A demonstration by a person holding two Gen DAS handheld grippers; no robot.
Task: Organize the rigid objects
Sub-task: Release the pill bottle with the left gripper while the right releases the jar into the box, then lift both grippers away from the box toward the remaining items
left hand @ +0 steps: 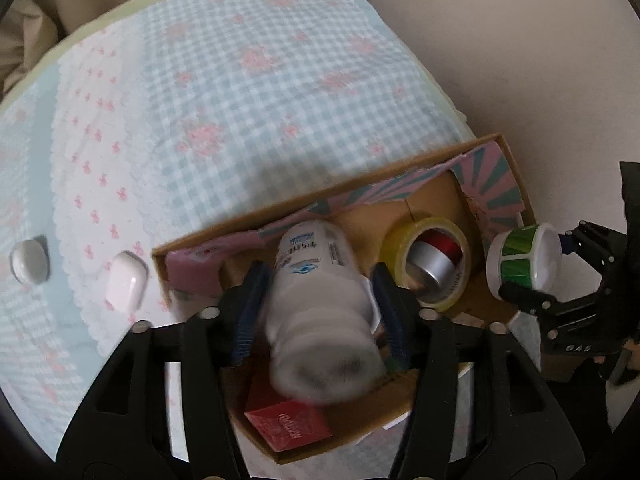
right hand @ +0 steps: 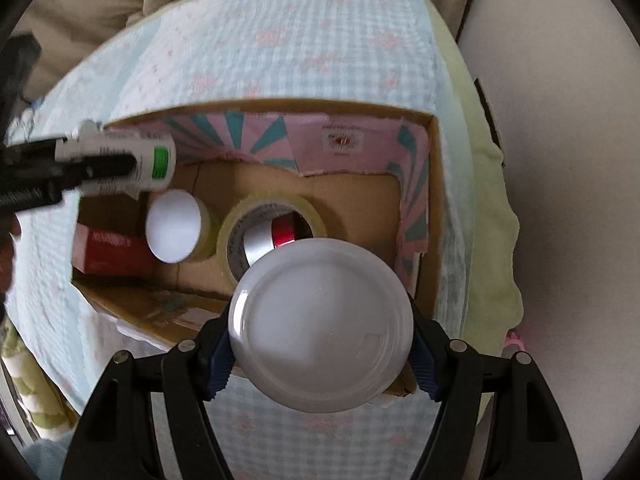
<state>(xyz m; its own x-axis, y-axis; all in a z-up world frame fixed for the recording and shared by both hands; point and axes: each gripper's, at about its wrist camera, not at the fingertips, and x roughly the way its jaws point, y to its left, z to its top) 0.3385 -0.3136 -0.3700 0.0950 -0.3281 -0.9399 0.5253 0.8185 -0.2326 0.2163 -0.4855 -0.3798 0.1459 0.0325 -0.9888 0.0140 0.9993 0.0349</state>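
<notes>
The left tongs [left hand: 316, 300] are clenched on a white plastic bottle [left hand: 316, 280], blue pads pressing both sides of its ribbed body. The bottle has blue print on its label and a green patch near one end in the right wrist view; its near end is blurred. It hangs just over the left part of an open cardboard box [left hand: 516, 172] lined with pink and teal striped paper.

The right tongs [right hand: 320, 340] grasp a round white jar [right hand: 320, 332] with green label panels around its side, held above the box's near right corner.

Inside the box lie a yellowish tape roll [right hand: 272, 208] with a silver and red can [right hand: 266, 242] through its hole, a small white-lidded tub [right hand: 174, 226] and a red carton [right hand: 112, 252].

The box sits on a bed with a blue checked cover [left hand: 240, 80], where 2 small white objects [left hand: 126, 280] lie left of it.
</notes>
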